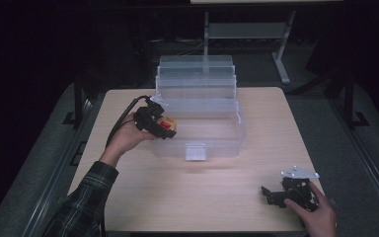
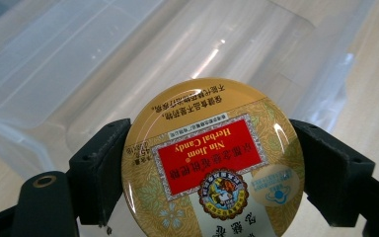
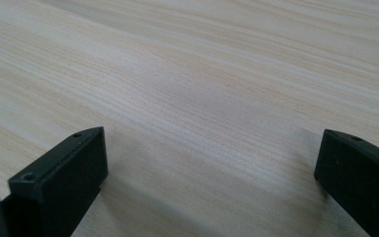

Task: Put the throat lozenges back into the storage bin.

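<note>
- Left gripper (image 1: 160, 126): jaws clamped on a round gold-and-red candy tin (image 2: 212, 160), held at the left rim of a clear plastic storage box (image 1: 200, 116).
- Right gripper (image 1: 276, 194): jaws wide apart, low over the pale wooden table (image 3: 202, 74), near its right front corner.

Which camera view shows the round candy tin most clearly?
The left gripper view: the candy tin is close, its red label readable, clamped between the left gripper jaws. The high view shows it small beside the clear box. The right gripper view shows bare table.
</note>
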`<state>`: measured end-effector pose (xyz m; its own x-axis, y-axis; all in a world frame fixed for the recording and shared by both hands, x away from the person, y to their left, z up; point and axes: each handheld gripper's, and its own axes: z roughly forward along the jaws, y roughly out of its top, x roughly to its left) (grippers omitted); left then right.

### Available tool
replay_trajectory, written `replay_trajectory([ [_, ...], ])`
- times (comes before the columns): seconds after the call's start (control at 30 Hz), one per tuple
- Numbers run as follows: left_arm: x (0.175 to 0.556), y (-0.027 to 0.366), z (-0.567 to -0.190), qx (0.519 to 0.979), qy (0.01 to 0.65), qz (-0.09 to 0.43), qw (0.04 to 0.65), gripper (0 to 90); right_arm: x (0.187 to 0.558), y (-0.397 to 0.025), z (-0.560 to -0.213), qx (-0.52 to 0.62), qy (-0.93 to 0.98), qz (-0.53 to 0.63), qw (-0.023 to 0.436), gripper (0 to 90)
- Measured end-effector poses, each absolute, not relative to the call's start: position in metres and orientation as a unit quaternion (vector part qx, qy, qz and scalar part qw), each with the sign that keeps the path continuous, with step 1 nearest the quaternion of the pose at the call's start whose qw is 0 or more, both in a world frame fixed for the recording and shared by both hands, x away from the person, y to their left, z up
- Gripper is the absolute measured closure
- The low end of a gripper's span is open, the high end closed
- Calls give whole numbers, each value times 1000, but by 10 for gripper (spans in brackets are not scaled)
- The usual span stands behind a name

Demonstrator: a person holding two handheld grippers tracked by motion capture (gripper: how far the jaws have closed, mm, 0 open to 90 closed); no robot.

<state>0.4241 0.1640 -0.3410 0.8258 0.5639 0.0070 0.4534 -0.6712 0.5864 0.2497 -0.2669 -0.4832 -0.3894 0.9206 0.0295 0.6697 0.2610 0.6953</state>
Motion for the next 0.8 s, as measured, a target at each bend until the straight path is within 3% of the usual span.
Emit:
replay_trajectory([
  [0.8,437,174,-347,900,303,107,295,186,250,-267,-483,517,770,320,196,0],
])
